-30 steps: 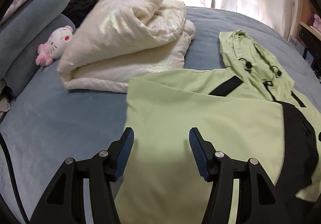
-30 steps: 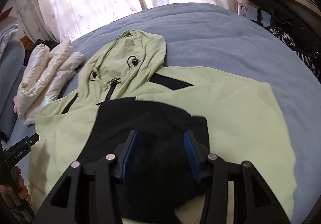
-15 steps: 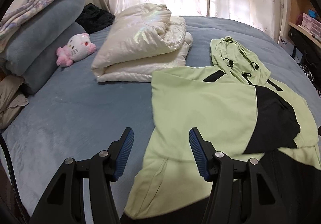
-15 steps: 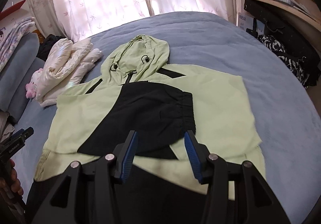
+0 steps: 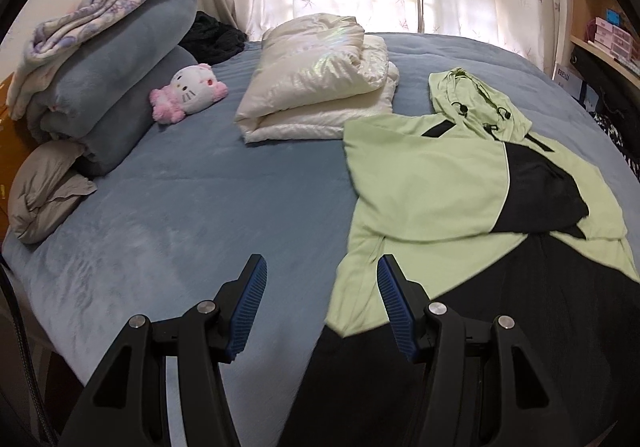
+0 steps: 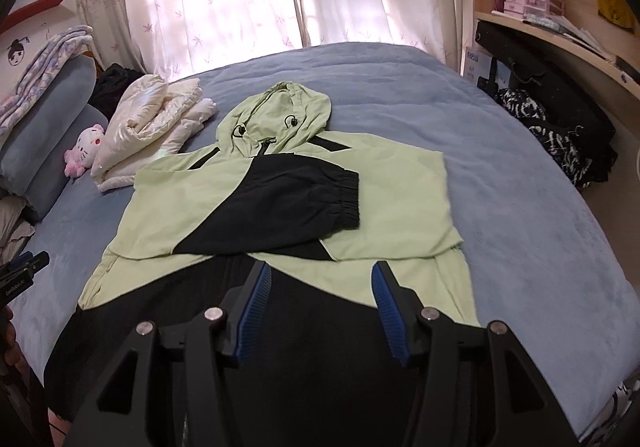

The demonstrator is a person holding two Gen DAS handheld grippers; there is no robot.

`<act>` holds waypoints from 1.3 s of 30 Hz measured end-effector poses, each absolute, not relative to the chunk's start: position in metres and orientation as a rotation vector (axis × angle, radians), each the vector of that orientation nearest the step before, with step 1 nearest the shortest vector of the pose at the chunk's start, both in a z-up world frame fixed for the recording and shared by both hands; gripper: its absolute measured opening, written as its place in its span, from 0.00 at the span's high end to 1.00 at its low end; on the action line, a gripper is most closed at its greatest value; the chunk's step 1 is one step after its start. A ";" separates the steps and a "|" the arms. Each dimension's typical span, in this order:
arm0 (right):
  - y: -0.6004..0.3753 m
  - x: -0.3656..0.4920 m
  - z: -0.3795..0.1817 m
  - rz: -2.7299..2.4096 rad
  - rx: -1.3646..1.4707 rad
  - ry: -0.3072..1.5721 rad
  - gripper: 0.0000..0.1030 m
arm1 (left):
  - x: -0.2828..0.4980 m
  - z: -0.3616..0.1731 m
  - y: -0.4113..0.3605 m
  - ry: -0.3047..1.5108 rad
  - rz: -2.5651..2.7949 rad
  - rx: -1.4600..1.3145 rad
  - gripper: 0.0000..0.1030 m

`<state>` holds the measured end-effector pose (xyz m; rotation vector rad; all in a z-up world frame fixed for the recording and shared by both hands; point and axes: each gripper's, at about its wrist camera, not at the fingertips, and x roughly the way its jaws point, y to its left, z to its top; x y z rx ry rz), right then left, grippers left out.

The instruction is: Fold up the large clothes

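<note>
A light green and black hooded jacket [image 5: 432, 183] lies flat on the blue bed [image 5: 180, 207], hood toward the curtains. Both sleeves are folded across its chest, and the black sleeve with an elastic cuff [image 6: 348, 199] lies on top. My left gripper [image 5: 322, 267] hovers open above the bed by the jacket's lower left hem, holding nothing. Over the black lower hem [image 6: 320, 347], my right gripper [image 6: 320, 271] has its jaws opening with nothing between them. The left gripper [image 6: 30, 261] also shows at the left edge of the right wrist view, in a hand.
A folded cream puffy coat [image 5: 320, 87] lies left of the hood. A pink and white plush toy [image 5: 188, 91], stacked blue blankets [image 5: 120, 87] and a grey pillow [image 5: 44, 191] line the left side. Dark clothes [image 6: 560, 135] and shelves [image 6: 560, 27] flank the right.
Both grippers have drawn back and up from the jacket, so the whole garment and more of the bed now show. The right jaws stand slightly wider.
</note>
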<state>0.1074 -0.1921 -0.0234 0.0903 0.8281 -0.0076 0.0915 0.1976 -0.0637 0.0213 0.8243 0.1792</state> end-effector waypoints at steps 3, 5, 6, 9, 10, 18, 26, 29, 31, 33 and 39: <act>-0.197 0.087 -0.021 -0.010 0.085 0.820 0.48 | 0.072 -0.063 0.204 0.831 0.182 0.022 0.46; -0.201 0.077 -0.020 -0.018 0.080 0.820 0.47 | 0.062 -0.063 0.207 0.837 0.178 0.015 0.46; -0.203 0.073 -0.020 -0.019 0.080 0.820 0.47 | 0.055 -0.063 0.209 0.839 0.171 0.009 0.45; -0.209 0.057 -0.019 -0.022 0.077 0.821 0.44 | 0.041 -0.065 0.212 0.844 0.163 0.005 0.41; -0.212 0.051 -0.019 -0.020 0.078 0.821 0.43 | 0.035 -0.066 0.213 0.849 0.153 0.000 0.40; -0.238 0.016 -0.032 -0.009 0.081 0.868 0.42 | 0.012 -0.084 0.217 0.933 0.048 -0.059 0.40; -0.283 -0.015 -0.070 -0.045 0.108 1.000 0.42 | -0.008 -0.124 0.231 1.041 -0.090 -0.134 0.40; -0.299 -0.028 -0.081 -0.049 0.154 1.025 0.42 | -0.013 -0.136 0.236 1.055 -0.117 -0.151 0.40; -0.308 -0.035 -0.086 -0.047 0.193 1.034 0.42 | -0.015 -0.146 0.241 1.069 -0.128 -0.169 0.40; -0.314 -0.039 -0.091 -0.059 0.214 1.044 0.42 | -0.015 -0.155 0.245 1.081 -0.131 -0.188 0.40; -0.329 -0.045 -0.106 -0.030 0.312 1.062 0.42 | -0.014 -0.168 0.250 1.078 -0.173 -0.226 0.38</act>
